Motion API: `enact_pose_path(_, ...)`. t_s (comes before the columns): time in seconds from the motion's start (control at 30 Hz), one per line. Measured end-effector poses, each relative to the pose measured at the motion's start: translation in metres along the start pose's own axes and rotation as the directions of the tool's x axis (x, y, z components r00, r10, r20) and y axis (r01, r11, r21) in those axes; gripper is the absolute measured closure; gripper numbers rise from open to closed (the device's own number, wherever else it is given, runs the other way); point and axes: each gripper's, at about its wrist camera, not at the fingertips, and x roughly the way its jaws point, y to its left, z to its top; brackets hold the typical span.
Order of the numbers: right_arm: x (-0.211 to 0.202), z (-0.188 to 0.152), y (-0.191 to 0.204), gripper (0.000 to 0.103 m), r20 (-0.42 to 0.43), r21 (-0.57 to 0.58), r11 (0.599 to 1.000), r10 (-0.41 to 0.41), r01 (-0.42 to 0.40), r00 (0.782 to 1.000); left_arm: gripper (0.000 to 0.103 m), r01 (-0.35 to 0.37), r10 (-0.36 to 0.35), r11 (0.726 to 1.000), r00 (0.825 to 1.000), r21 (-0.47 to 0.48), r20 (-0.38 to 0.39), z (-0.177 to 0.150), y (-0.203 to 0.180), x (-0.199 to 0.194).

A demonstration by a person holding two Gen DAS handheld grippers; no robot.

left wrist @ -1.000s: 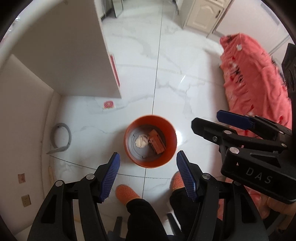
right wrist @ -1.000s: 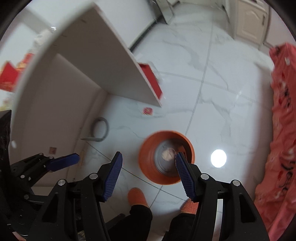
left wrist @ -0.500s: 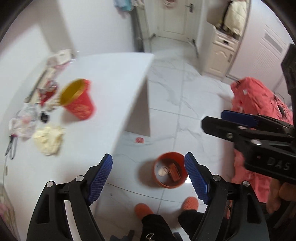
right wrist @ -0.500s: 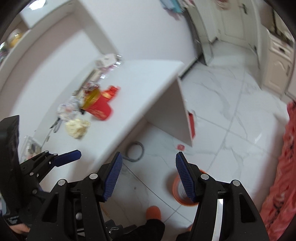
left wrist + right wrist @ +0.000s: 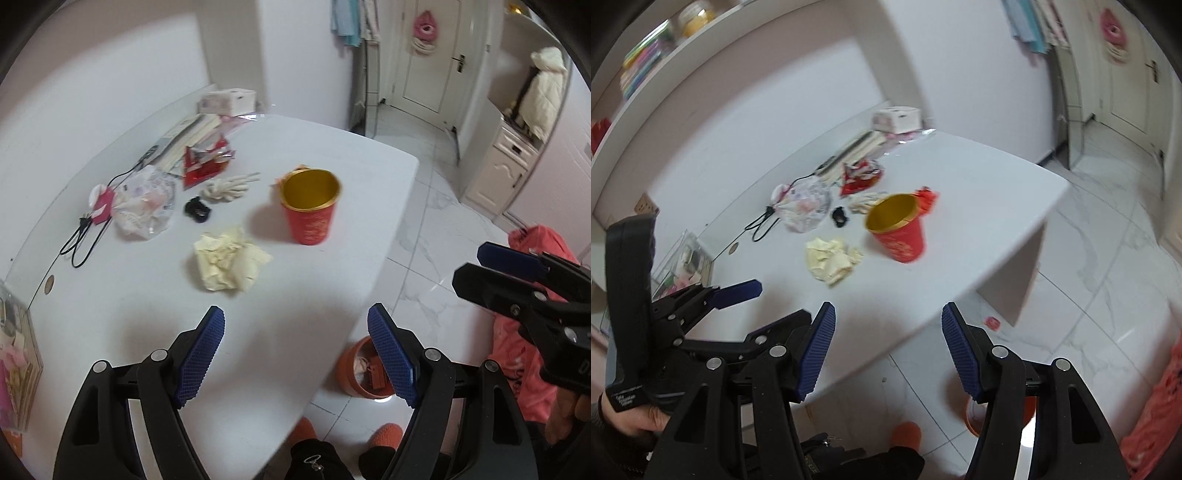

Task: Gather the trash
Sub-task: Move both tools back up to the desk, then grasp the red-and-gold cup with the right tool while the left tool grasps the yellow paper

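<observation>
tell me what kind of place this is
Most likely a lived-in room of a home. A white table against the wall holds a red cup, crumpled paper and a tissue box; clothes hang near an interior door, and the floor is marble-look tile.

Bright, soft-shadowed, slightly blurred fisheye

The orange bin (image 5: 356,373) on the floor was partly hidden behind the worktop (image 5: 295,314) edge and a blue pad of the left gripper (image 5: 295,354), its contents too small to tell. The red cup (image 5: 899,230) was motion-blurred in the right wrist view, its lettering unreadable, and the person's orange slippers (image 5: 386,435) were cut off below.
</observation>
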Motion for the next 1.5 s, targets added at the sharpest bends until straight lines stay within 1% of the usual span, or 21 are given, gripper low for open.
enact_pose_path(0.1,0.016,0.009,0.015,0.043,-0.009,-0.021,1.0,0.014,-0.014,1.0,0.023,-0.009,0.009,1.0,1.0,-0.012,-0.001,0.006,0.023,0.006)
enact_pose_path(0.23,0.038,0.019,0.028,0.043,-0.022,-0.022,1.0,0.011,-0.012,1.0,0.023,-0.009,0.008,1.0,1.0,-0.007,-0.009,0.014,0.041,0.018)
enact_pose_path(0.5,0.079,0.039,0.031,0.043,-0.032,0.02,1.0,-0.02,0.021,0.999,0.023,0.015,-0.014,1.0,0.998,0.014,-0.057,0.034,0.074,0.065)
enact_pose_path(0.57,0.088,0.043,0.031,0.043,-0.034,0.031,0.999,-0.029,0.03,0.999,0.015,0.011,-0.009,1.0,0.998,0.021,-0.07,0.038,0.079,0.076)
enact_pose_path(0.6,0.092,0.044,0.03,0.042,-0.037,0.04,0.999,-0.033,0.034,0.999,0.015,0.013,-0.011,0.999,0.997,0.029,-0.077,0.04,0.081,0.082)
enact_pose_path(0.7,0.102,0.045,0.028,0.043,-0.044,0.065,0.997,-0.041,0.044,0.998,0.015,0.026,-0.021,0.998,0.995,0.057,-0.093,0.043,0.083,0.096)
enact_pose_path(0.83,0.11,0.045,0.026,0.043,-0.054,0.083,0.995,-0.051,0.056,0.997,0.015,0.071,-0.063,0.995,0.992,0.067,-0.114,0.045,0.084,0.11)
enact_pose_path(0.9,0.112,0.044,0.025,0.042,-0.053,0.088,0.994,-0.059,0.063,0.997,0.015,0.104,-0.094,0.992,0.987,0.071,-0.131,0.045,0.082,0.116)
enact_pose_path(0.97,0.114,0.044,0.023,0.042,-0.05,0.1,0.992,-0.067,0.072,0.996,0.015,0.121,-0.108,0.989,0.983,0.089,-0.147,0.042,0.077,0.12)
enact_pose_path(1.03,0.115,0.042,0.019,0.042,-0.051,0.116,0.99,-0.077,0.082,0.996,0.015,0.124,-0.102,0.984,0.98,0.124,-0.171,0.036,0.071,0.126)
enact_pose_path(1.2,0.118,0.039,0.013,0.042,-0.055,0.138,0.985,-0.094,0.101,0.994,0.015,0.121,-0.091,0.98,0.979,0.16,-0.183,0.027,0.064,0.131)
enact_pose_path(1.23,0.119,0.038,0.012,0.042,-0.054,0.14,0.985,-0.096,0.103,0.994,0.02,0.127,-0.096,0.979,0.978,0.161,-0.184,0.026,0.064,0.131)
enact_pose_path(1.27,0.119,0.037,0.011,0.042,-0.056,0.143,0.984,-0.099,0.106,0.994,0.03,0.136,-0.104,0.977,0.976,0.164,-0.19,0.025,0.063,0.132)
enact_pose_path(1.3,0.12,0.037,0.01,0.042,-0.057,0.148,0.983,-0.101,0.108,0.993,0.034,0.143,-0.109,0.976,0.974,0.167,-0.198,0.025,0.063,0.133)
enact_pose_path(1.37,0.121,0.037,0.008,0.042,-0.058,0.154,0.982,-0.101,0.108,0.993,0.034,0.129,-0.091,0.973,0.977,0.193,-0.191,0.024,0.063,0.134)
enact_pose_path(1.4,0.122,0.037,0.008,0.038,-0.059,0.153,0.982,-0.1,0.108,0.993,0.036,0.133,-0.095,0.971,0.978,0.2,-0.186,0.024,0.062,0.133)
enact_pose_path(1.43,0.123,0.037,0.008,0.036,-0.058,0.151,0.982,-0.103,0.111,0.993,0.042,0.132,-0.095,0.971,0.978,0.199,-0.184,0.027,0.064,0.134)
enact_pose_path(1.47,0.123,0.037,0.008,0.033,-0.054,0.15,0.982,-0.109,0.116,0.993,0.045,0.125,-0.09,0.972,0.98,0.198,-0.179,0.028,0.065,0.134)
enact_pose_path(1.5,0.124,0.037,0.007,0.032,-0.05,0.151,0.981,-0.112,0.119,0.992,0.046,0.122,-0.086,0.972,0.98,0.2,-0.177,0.029,0.066,0.134)
